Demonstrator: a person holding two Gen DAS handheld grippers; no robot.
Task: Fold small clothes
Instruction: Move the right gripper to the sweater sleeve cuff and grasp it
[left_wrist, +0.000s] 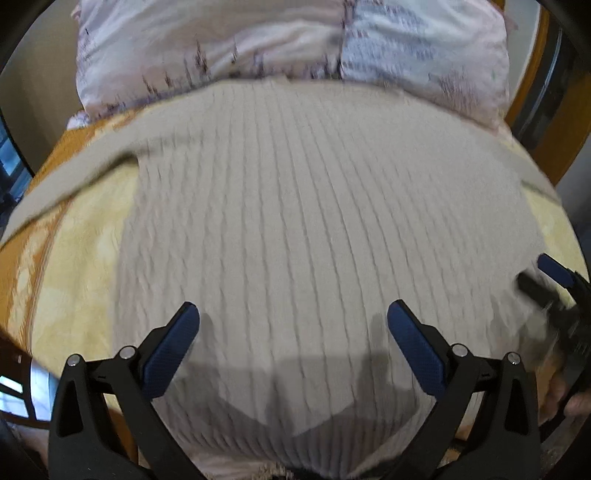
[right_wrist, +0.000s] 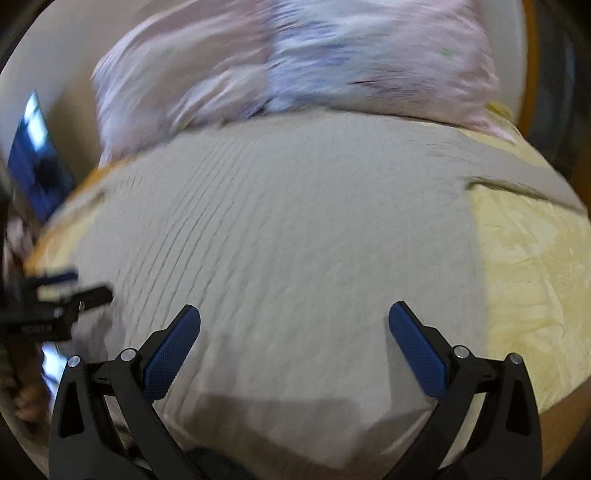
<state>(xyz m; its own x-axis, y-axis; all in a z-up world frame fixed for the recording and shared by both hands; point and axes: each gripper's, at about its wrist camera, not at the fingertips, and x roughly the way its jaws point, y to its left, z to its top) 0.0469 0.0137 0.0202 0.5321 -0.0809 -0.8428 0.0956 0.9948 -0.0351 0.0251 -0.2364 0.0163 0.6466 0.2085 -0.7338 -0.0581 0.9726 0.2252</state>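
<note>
Sweater (left_wrist: 314, 221), beige and ribbed, lies flat on the yellow bedspread (left_wrist: 74, 277) below both hand-held grippers, left (left_wrist: 293, 321) and right (right_wrist: 294, 321), each spread wide and holding nothing.

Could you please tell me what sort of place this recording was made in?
Most likely a bedroom: a beige ribbed sweater is spread on a bed with a yellow bedspread, and a pale patterned pillow lies behind it.

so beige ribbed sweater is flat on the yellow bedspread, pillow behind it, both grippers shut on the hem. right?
Not quite: both grippers are open. The left gripper and right gripper hold nothing, per each wrist view. The sweater, bedspread and pillow are as stated.
</note>
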